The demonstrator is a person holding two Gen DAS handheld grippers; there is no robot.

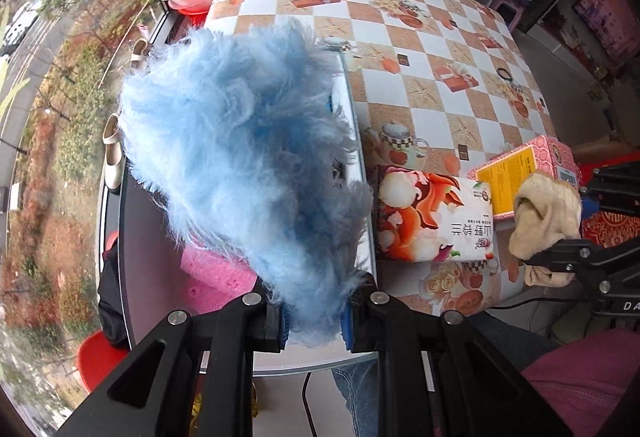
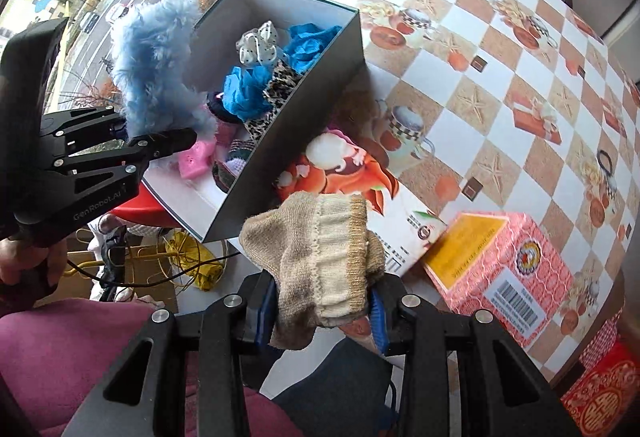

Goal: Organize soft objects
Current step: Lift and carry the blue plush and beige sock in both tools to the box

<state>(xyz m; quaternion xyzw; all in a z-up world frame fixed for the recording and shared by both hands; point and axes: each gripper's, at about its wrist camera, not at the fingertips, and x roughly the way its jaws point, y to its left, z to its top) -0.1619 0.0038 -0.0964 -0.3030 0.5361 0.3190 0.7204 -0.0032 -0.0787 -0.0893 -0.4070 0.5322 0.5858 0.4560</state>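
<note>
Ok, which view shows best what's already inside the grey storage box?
The right wrist view: it looks down into the open grey storage box, showing blue cloth, a polka-dot piece and leopard-print fabric. In the left wrist view the blue fluffy item covers nearly everything except a pink piece.

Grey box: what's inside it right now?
Grey box holds blue fabric, a polka-dot piece, leopard print and a pink sponge. Anything beneath them is covered.

table [image 2: 500, 49] w/ checkered orange-white cloth | grey box [image 2: 304, 109] at left edge, near side | floral tissue pack [image 2: 360, 173] just right of box, touching | pink carton [image 2: 508, 269] near-right, beside pack | hair tie [image 2: 605, 161] far right
</note>
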